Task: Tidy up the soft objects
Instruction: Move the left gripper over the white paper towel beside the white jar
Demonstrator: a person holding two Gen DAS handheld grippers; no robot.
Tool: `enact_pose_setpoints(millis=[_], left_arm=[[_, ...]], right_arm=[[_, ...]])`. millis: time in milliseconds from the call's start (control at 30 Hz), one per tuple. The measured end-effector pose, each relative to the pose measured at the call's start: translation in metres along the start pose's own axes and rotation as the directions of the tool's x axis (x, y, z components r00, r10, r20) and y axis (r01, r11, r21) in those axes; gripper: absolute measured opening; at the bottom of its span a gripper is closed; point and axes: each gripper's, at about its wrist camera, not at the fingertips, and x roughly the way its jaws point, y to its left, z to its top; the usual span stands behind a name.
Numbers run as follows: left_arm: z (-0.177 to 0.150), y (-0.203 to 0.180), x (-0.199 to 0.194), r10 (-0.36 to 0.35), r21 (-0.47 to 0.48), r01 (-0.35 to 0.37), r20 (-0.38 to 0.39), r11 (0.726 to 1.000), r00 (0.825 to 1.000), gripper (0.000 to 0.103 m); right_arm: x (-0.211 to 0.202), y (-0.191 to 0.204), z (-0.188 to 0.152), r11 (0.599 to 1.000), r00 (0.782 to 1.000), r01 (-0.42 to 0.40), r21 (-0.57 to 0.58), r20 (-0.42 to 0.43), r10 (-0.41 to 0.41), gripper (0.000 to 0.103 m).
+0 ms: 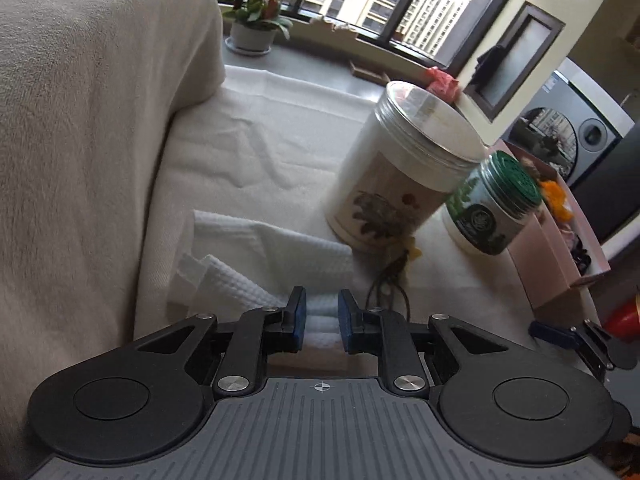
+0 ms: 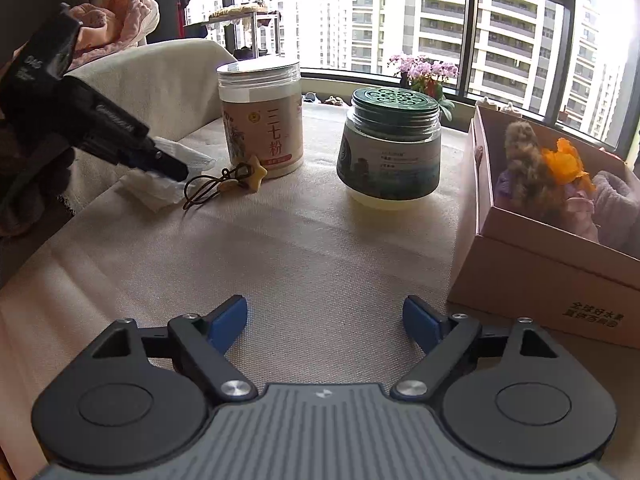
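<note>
A white waffle-weave cloth [image 1: 272,256] lies crumpled on the beige tablecloth beside a covered chair. My left gripper [image 1: 322,316] is shut on a fold of it, and the cloth fills the narrow gap between the blue pads. In the right wrist view the left gripper [image 2: 172,170] reaches in from the left, its tip on the white cloth [image 2: 160,190]. My right gripper [image 2: 325,320] hangs open over bare tablecloth with nothing between its fingers. A cardboard box [image 2: 540,256] at the right holds a brown plush toy [image 2: 524,168], an orange piece [image 2: 568,160] and other soft items.
A tall white jar [image 2: 260,120] and a squat jar with a green lid [image 2: 394,148] stand mid-table. A star charm on a dark cord [image 2: 256,178] lies by the tall jar. The beige-covered chair [image 1: 80,120] borders the table's left side. A flower pot [image 1: 252,36] sits on the windowsill.
</note>
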Motion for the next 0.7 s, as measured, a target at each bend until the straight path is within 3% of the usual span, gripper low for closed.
enact_pose_setpoints(millis=[167,267,400,700], left_arm=[[-0.010,-0.014,-0.027,0.087,0.027,-0.089,0.054,0.996,0.995,0.020],[-0.016,-0.010,-0.034,0.117,-0.005,-0.117,0.023,0.993,0.993,0.020],[-0.021,-0.004,-0.021,0.155,-0.043,-0.157,-0.040,0.987,0.987,0.020],[-0.006,-0.007,-0.005,0.186,-0.050,-0.184,0.030,0.982,0.982,0.020]], right_arm=[[0.000,0.000,0.000,1.000,1.000,-0.003,-0.002,-0.002,0.003,0.087],[0.001,0.000,0.000,1.000,1.000,-0.003,-0.005,-0.003,0.003,0.088],[0.001,0.001,0.000,1.000,1.000,-0.003,-0.005,-0.004,0.003,0.088],[0.001,0.001,0.000,1.000,1.000,-0.003,-0.004,-0.004,0.003,0.088]])
